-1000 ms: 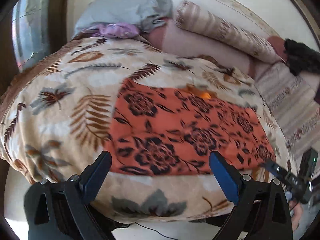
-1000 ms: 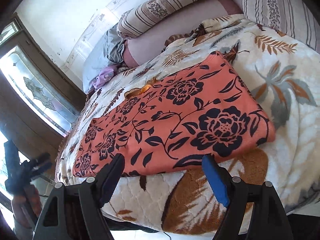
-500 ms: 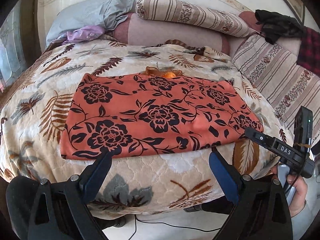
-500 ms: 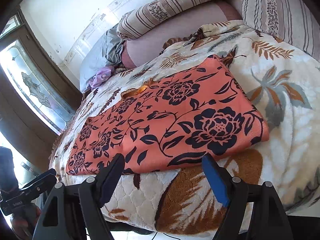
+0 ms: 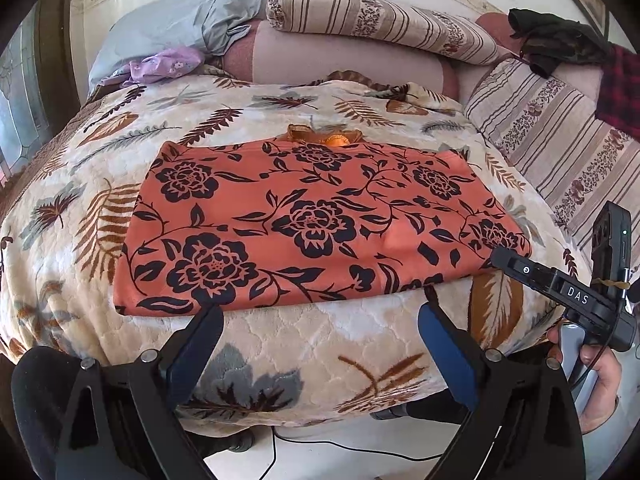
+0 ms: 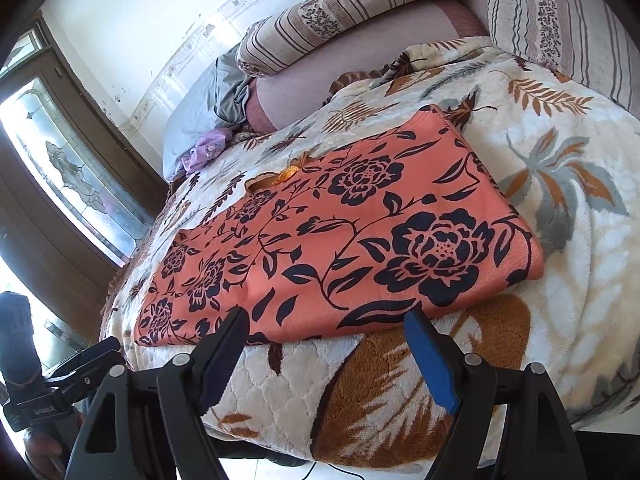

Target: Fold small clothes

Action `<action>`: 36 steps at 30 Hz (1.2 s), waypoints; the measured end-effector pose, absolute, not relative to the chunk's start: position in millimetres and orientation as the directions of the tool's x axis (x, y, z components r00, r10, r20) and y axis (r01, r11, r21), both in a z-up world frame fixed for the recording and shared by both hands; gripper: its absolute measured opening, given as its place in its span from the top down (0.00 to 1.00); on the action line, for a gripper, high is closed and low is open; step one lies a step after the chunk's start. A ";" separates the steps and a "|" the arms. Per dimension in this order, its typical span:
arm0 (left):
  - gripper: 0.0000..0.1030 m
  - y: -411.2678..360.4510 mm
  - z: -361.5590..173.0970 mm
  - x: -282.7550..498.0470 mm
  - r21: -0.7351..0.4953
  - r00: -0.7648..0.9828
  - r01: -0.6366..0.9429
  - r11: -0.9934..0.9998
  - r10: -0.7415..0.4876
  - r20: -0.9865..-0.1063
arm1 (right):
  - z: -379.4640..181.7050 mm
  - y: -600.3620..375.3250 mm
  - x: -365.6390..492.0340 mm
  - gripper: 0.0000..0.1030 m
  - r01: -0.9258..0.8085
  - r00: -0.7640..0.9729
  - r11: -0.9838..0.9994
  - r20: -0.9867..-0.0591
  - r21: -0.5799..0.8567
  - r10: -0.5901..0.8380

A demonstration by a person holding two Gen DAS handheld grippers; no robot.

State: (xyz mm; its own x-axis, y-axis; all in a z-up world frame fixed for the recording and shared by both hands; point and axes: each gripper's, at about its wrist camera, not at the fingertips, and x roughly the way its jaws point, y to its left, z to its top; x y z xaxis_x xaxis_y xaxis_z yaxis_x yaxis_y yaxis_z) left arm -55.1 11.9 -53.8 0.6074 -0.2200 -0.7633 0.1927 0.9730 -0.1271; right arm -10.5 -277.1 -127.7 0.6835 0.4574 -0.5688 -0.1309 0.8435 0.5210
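Observation:
An orange garment with black flowers (image 5: 316, 220) lies flat and folded on the leaf-patterned blanket (image 5: 320, 352); the right wrist view shows the same garment (image 6: 340, 240). A small orange bow (image 5: 324, 138) peeks out at its far edge. My left gripper (image 5: 320, 314) hovers open just in front of the garment's near edge, nothing between its fingers. My right gripper (image 6: 326, 318) stands open at the near edge too, closer to the garment's right corner, and is empty. In the left wrist view the right gripper (image 5: 560, 292) shows at the right, held by a hand (image 5: 596, 384).
Striped bolsters (image 5: 380, 16) and a pink cushion (image 5: 344, 56) line the bed's far side. A grey pillow (image 5: 176, 28) and a lilac cloth (image 5: 168, 64) lie at the back left. Dark clothes (image 5: 560, 44) hang at the back right. A glazed door (image 6: 72, 172) stands left.
The left wrist view swung from the garment's left part to its whole near edge, and it now sits centred. The right gripper held still.

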 end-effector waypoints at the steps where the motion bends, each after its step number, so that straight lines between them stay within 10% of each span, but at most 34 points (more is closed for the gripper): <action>1: 0.05 12.7 -54.4 -54.7 -0.128 0.606 0.191 0.973 -0.219 -0.764 | -127.8 -276.9 -10.4 0.20 -0.129 0.684 0.844 -0.569 0.521 0.456; 36: 0.05 28.3 -72.6 -58.1 -0.149 0.575 0.158 0.976 -0.213 -0.790 | -133.8 -275.0 -7.6 0.20 -0.111 0.671 0.847 -0.589 0.520 0.450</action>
